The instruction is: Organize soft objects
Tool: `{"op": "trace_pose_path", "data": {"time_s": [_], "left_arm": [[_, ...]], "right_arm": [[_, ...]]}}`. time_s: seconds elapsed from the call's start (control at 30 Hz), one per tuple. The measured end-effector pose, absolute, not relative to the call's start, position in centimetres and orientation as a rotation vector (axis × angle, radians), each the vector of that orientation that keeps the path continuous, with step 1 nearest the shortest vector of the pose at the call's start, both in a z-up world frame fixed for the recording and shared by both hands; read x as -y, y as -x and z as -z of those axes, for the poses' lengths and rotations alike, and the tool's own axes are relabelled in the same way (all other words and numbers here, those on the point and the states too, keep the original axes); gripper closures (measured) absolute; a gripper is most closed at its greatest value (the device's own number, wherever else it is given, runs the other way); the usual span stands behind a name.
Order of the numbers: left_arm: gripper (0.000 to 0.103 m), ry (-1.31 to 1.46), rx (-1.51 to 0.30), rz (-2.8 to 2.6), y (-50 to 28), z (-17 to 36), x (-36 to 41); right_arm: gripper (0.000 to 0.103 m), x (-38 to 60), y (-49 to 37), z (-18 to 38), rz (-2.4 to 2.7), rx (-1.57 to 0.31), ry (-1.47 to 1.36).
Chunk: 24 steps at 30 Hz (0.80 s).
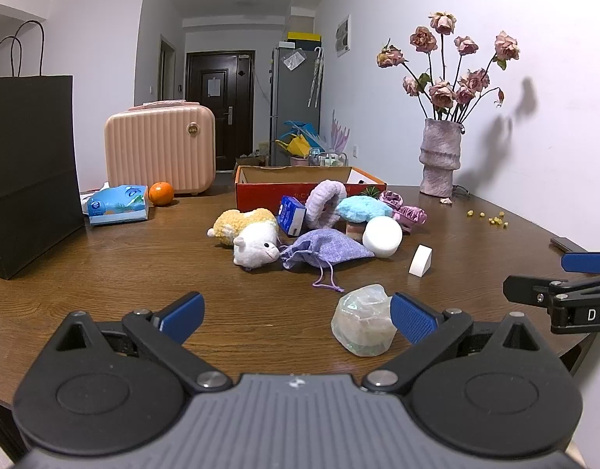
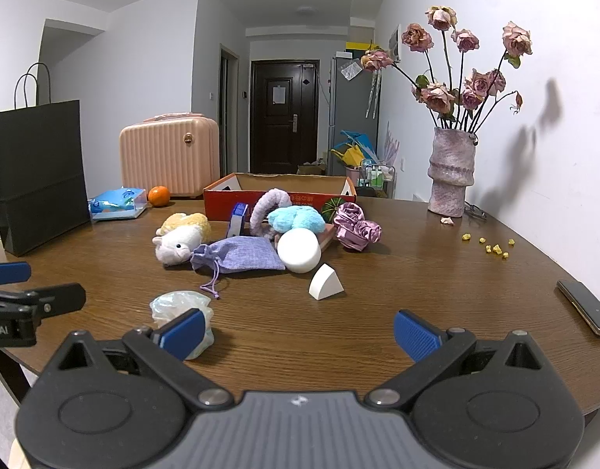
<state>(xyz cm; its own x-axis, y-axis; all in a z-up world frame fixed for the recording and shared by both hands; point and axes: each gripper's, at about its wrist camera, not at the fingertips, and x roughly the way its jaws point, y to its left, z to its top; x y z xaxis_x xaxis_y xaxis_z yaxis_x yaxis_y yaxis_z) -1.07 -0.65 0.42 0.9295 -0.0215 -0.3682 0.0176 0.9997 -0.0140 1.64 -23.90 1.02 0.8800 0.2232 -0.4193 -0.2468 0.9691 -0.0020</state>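
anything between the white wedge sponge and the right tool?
Nothing. In the right wrist view the stretch from the white wedge sponge to the open right tool is bare wooden table. The crumpled clear bag sits off to the left.

A white plush sheep (image 1: 257, 249) lies beside a lilac drawstring pouch (image 1: 325, 249) and white round sponge (image 1: 382, 237). A crumpled clear bag (image 1: 364, 322) sits apart, nearer the surface's (image 1: 104, 273) edge.

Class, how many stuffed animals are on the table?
2. The white stuffed animal lies left of the purple pouch; the yellow stuffed animal sits right behind it. The pile may hide more.
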Motion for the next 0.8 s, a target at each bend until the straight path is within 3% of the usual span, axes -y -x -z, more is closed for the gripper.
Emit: {"op": "trace_pose_path", "data": {"time_s": [0.8], "left_arm": [[0.0, -0.006, -0.422, 0.042, -1.9, 0.4, 1.5]], "right_arm": [[0.0, 24.4, -4.0, -0.1, -0.225, -0.453, 0.059]]}}
